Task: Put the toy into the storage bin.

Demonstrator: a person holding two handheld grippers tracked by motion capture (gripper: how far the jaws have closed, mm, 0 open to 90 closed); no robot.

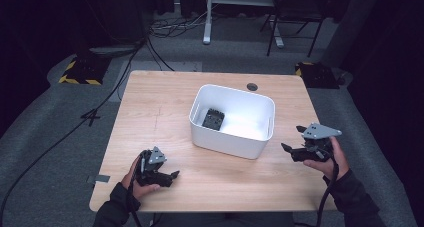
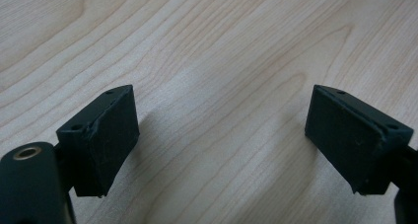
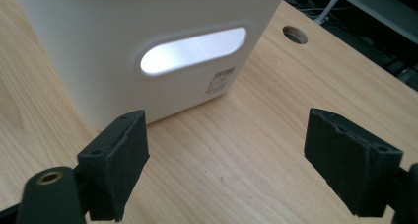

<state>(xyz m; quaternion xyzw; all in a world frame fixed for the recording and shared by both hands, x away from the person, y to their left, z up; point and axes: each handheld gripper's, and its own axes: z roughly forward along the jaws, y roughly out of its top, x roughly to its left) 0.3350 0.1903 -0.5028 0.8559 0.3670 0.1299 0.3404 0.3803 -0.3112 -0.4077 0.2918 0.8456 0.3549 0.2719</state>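
Small black ridged block [image 1: 213,119] lies inside the white rectangular plastic bin [image 1: 260,137] at centre of the light wooden table [image 1: 150,112]. Left gripper [image 1: 172,175] and right gripper [image 1: 286,148] flank the bin near the front edge, jaws spread, empty, seemingly resting.

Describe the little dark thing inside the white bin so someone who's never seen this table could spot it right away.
Start at the wooden table and find the white bin standing near its middle. Look down inside, to the far-left corner of its floor: the small black blocky object lies there, tilted. It is all that lies in the bin, dark against white walls.
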